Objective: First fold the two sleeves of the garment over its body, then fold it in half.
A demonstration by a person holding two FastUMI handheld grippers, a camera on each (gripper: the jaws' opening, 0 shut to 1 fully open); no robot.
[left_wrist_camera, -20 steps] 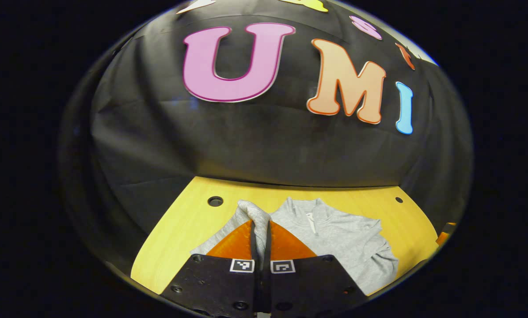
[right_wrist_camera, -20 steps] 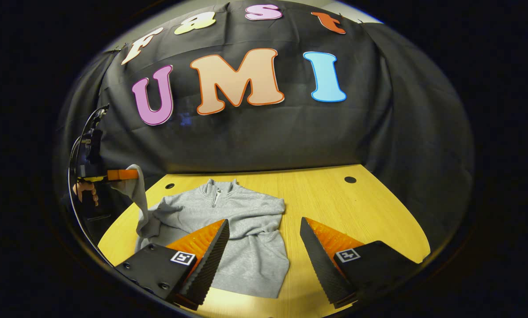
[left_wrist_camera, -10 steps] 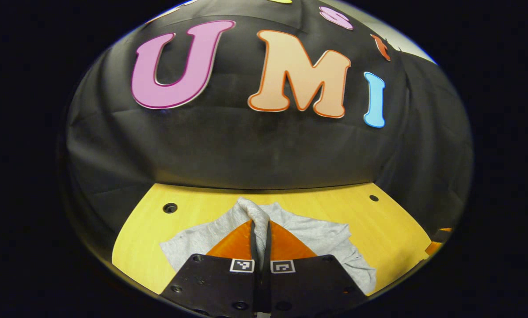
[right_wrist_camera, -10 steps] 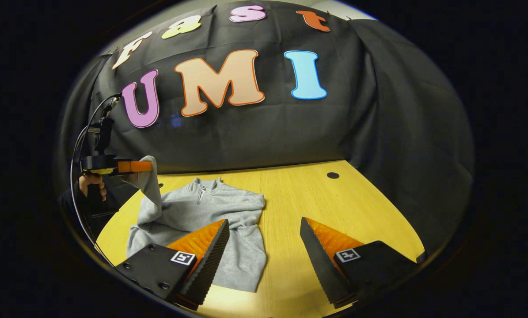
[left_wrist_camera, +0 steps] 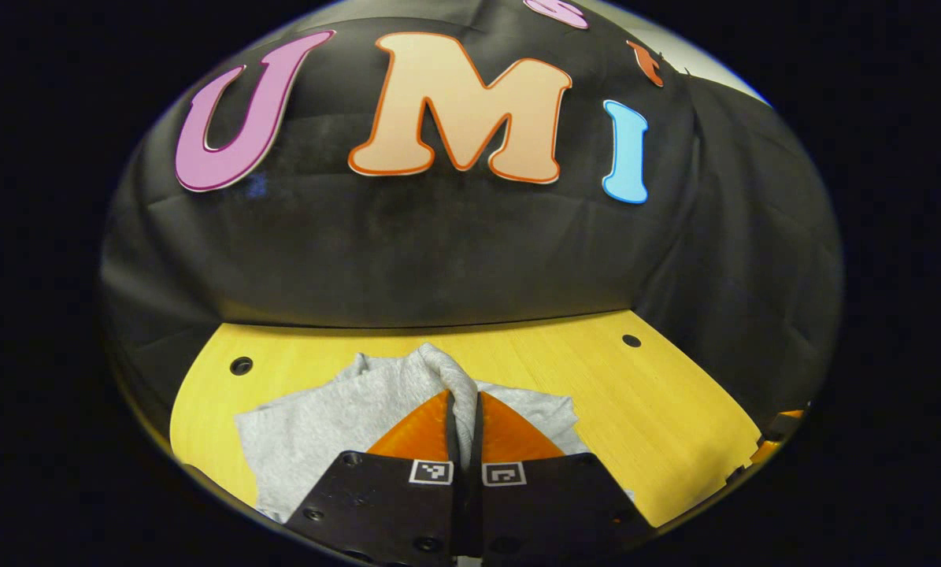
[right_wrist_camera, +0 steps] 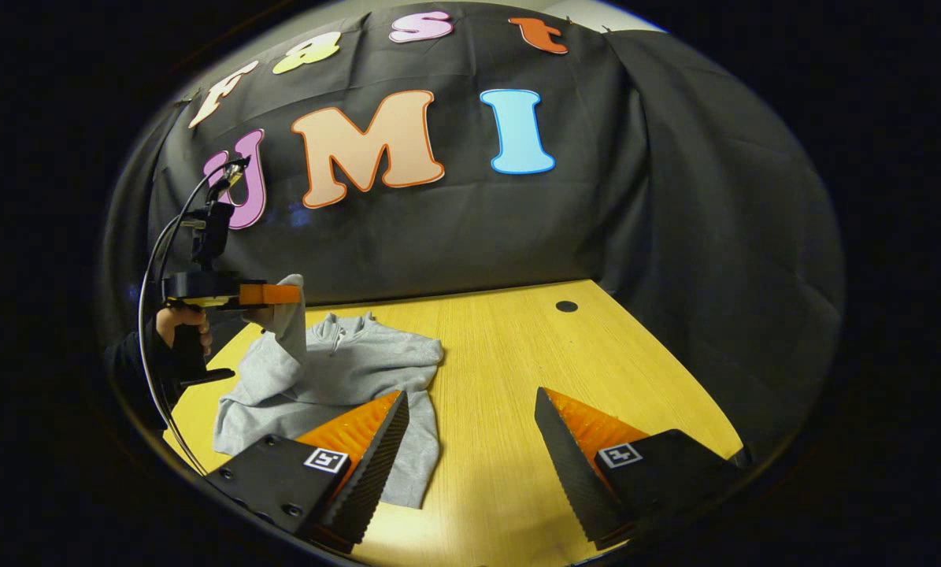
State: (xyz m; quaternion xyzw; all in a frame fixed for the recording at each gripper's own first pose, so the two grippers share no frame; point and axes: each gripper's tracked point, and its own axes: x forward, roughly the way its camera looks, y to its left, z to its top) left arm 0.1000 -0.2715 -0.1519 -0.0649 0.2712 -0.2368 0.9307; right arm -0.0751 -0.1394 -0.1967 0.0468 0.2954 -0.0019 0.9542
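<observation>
So far, one sleeve appears folded over the garment [right_wrist_camera: 336,378], which lies on the desk [right_wrist_camera: 517,370]. My left tongs [left_wrist_camera: 463,409] are clamped on the second sleeve [right_wrist_camera: 287,315], lifted above the body — not yet laid down. My right tongs [right_wrist_camera: 470,465] hover wide apart, holding nothing. Remaining, I judge: lay this sleeve, then fold in half.

The garment [right_wrist_camera: 336,378] is plain light heather grey, without print. The table [right_wrist_camera: 517,370] beneath it is yellow wood with fine straight grain, and a dark round hole [right_wrist_camera: 566,306] sits at about one o'clock from the garment.
</observation>
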